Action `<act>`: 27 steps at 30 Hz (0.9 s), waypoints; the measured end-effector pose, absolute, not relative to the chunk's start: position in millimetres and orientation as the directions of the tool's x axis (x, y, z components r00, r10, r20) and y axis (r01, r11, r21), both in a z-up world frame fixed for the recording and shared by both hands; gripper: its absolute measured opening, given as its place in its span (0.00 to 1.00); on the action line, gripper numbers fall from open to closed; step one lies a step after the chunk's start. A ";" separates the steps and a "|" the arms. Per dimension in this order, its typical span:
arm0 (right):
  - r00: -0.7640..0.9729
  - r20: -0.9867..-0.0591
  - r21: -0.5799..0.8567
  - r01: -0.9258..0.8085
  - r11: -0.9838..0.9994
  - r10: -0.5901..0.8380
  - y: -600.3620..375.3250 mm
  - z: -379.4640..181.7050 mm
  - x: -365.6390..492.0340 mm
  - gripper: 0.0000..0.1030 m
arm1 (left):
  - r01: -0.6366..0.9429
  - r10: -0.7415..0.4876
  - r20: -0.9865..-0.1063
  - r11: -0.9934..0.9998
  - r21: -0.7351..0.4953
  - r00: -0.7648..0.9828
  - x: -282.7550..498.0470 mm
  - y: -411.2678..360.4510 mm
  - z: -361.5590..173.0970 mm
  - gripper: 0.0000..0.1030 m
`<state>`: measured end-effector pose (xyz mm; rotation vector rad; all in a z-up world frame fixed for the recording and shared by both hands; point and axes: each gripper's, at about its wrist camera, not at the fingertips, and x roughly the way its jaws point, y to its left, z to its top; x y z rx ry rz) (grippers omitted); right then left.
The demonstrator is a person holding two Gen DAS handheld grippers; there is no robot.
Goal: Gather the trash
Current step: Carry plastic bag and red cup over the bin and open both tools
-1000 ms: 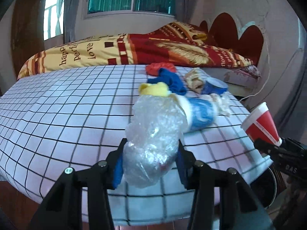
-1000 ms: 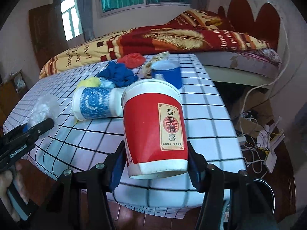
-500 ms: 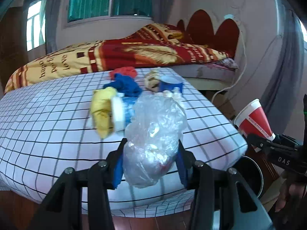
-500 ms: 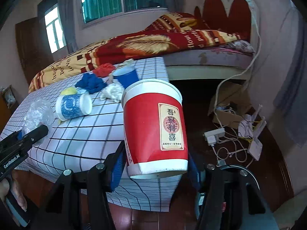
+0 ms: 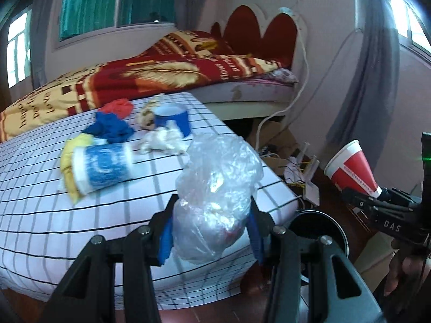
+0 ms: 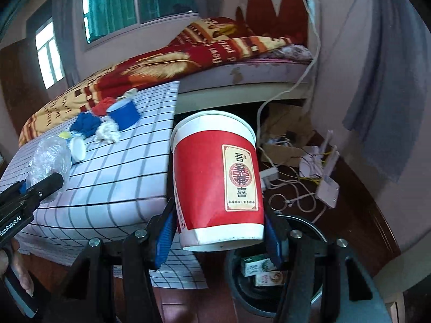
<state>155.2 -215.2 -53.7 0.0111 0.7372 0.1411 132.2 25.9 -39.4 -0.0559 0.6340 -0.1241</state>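
Left gripper clamped on a crumpled clear plastic bag, blue pads pressed into both sides, bag bulging toward twelve o'clock. Beyond it, checkered tablecloth with a blue-and-white cup lying on its side at ten o'clock, against a yellow wad. Farther on at eleven o'clock: white crumpled tissue, upright blue cup, blue cloth, red cloth. At three o'clock, right gripper gripping a red paper cup, tilted. Dark round bin below, at four o'clock.
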 end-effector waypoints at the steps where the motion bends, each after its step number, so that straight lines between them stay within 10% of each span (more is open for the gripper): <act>1: 0.731 -0.670 0.060 -0.116 0.991 0.126 -220.5 -54.2 154.2 0.58 | 0.107 -0.140 -0.588 0.990 -0.090 0.797 132.7 21.6 -39.9 0.46; 27: 0.681 -0.732 0.005 -0.006 1.000 0.007 -333.4 -92.4 127.2 0.58 | 0.426 -0.386 -0.647 0.899 -0.103 0.658 145.3 -131.5 -76.2 0.46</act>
